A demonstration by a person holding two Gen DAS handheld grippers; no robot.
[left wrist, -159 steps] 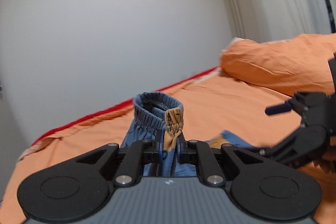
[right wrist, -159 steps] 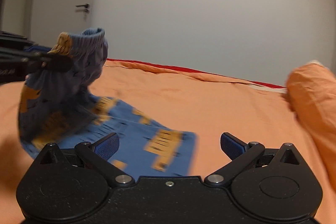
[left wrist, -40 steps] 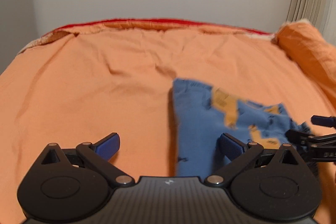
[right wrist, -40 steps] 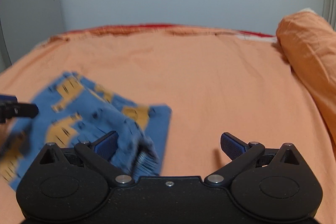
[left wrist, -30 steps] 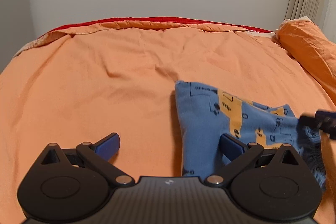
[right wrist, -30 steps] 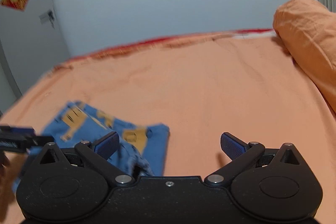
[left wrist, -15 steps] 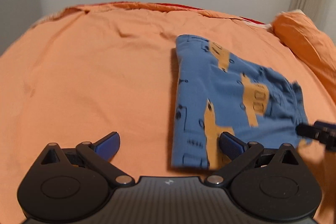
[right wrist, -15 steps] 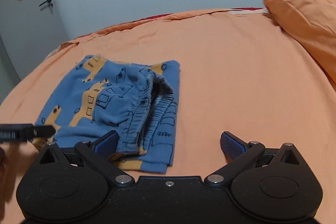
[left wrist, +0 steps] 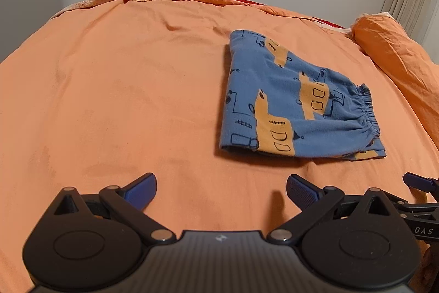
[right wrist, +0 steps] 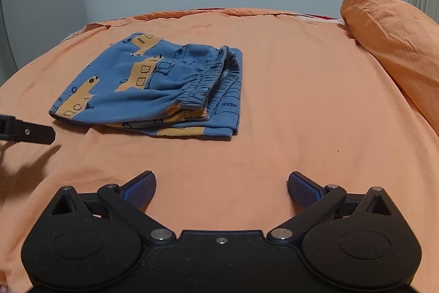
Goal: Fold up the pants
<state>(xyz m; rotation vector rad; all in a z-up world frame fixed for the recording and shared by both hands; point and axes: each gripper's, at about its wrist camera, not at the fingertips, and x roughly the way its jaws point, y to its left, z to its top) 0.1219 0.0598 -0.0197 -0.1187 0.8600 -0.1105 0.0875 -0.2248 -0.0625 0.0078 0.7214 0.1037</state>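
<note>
The blue pants [right wrist: 153, 84] lie folded in a compact stack on the orange bed [left wrist: 123, 100], left of the pillow [right wrist: 392, 45]. Both the left tool [left wrist: 221, 190] and right tool [right wrist: 221, 187] hang released and empty. Only squaring the loose waistband edge seems left. Pale walls stand beyond.

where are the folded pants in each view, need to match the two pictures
Left wrist view: the pants lie right of centre on the bed sheet, elastic waistband toward the right.
Right wrist view: the pants lie left of centre, waistband toward the middle of the picture.
Shared landmark: the orange pillow sits at the right edge in both views.
</note>
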